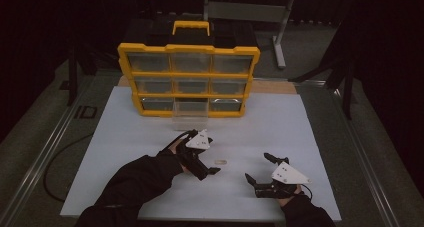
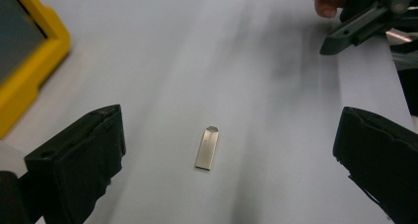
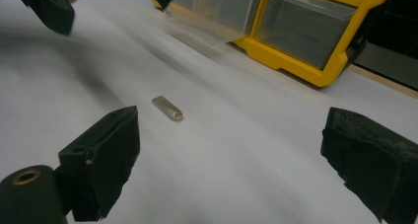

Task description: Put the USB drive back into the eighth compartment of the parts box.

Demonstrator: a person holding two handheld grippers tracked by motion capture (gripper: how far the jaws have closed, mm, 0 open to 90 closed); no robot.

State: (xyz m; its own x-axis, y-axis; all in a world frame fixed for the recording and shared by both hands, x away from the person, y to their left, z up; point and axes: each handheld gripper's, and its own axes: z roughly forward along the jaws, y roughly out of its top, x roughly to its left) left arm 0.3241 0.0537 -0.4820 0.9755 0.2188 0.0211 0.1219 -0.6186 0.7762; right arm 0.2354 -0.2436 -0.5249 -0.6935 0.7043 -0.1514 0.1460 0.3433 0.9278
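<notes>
Centrally, metal piece [image 2: 207, 148] on bare white board [image 1: 280, 122], left gripper [image 2: 231, 150] and right gripper [image 3: 231, 160] flanking it — jaws wide, empty.

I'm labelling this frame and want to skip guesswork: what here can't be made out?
- Drawer contents of the yellow organizer: high view, too dim behind the cloudy fronts.
- The pulled-out clear drawer: right gripper view, blurred, so it is unclear what it holds.
- What the small metal piece is: plain, unmarked in the left gripper view; tiny in the high view.
</notes>
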